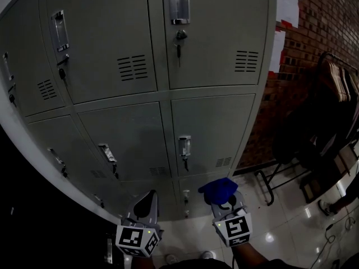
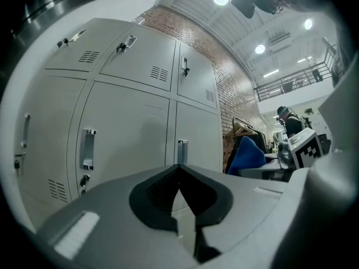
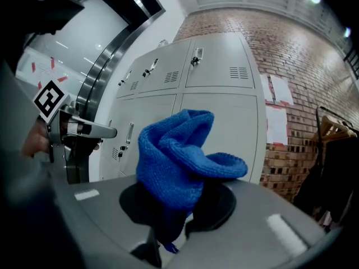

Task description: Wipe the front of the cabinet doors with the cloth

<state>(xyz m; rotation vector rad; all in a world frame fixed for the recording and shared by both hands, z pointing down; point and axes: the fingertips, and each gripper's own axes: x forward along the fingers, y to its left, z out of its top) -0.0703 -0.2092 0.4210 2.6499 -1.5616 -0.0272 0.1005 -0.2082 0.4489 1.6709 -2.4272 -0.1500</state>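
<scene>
Right now the blue knitted cloth (image 3: 178,153) is sitting bunched in the right gripper (image 1: 226,205). Its jaws are clamping a lower fold while the rest is puffing up above the tips. In the head view the cloth is hovering in front of the lower rows of the grey metal cabinet doors (image 1: 213,122), and it looks short of them rather than pressing on any panel. The left gripper (image 1: 145,202) is riding just beside it, with its jaws pressed together on nothing.

The wiping seems not yet begun, so the step in hand is bringing cloth to metal. It is worth leading with the puffed part, so that fabric and not the jaw tips is meeting the door. The strokes should be running in overlapping passes across one panel at a time. The recessed handle (image 1: 184,145), the key hanging under it, and the vent slots (image 1: 223,162) are likely snag points for a loose knit. Since only a small fold is being pinched, hard dragging may be pulling the cloth free.
</scene>
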